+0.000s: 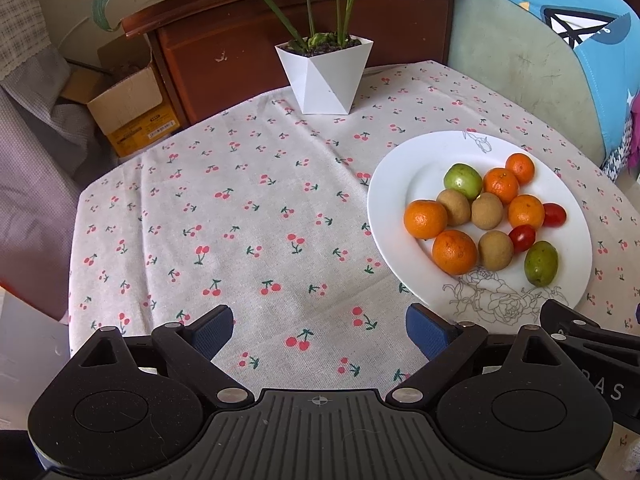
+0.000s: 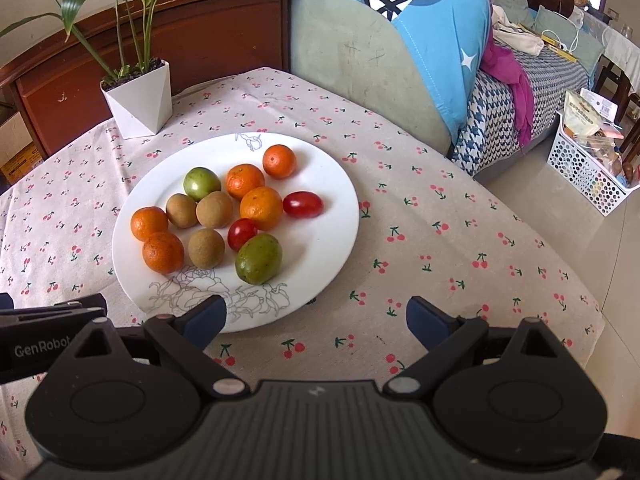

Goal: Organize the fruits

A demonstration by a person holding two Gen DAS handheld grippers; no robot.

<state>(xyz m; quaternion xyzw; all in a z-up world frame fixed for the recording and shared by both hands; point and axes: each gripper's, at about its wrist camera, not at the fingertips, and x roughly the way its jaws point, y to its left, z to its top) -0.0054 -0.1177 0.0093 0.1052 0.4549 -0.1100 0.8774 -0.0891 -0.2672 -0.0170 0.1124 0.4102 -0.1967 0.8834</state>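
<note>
Both my grippers hung with fingers spread apart, holding nothing: my left gripper [image 1: 320, 330] over bare cherry-print tablecloth [image 1: 240, 220], my right gripper [image 2: 316, 320] at the near rim of the white plate [image 2: 332, 240]. All fruit sat on that plate: 5 oranges [image 2: 261, 207], 3 brown fruits [image 2: 214, 209], 2 green fruits [image 2: 258, 258] and 2 red tomatoes [image 2: 303, 204]. Open cloth lay right of it, reaching the table edge. A white plant pot [image 1: 326, 76] stood at the far edge. "GenRobot" was printed on my left gripper's side.
</note>
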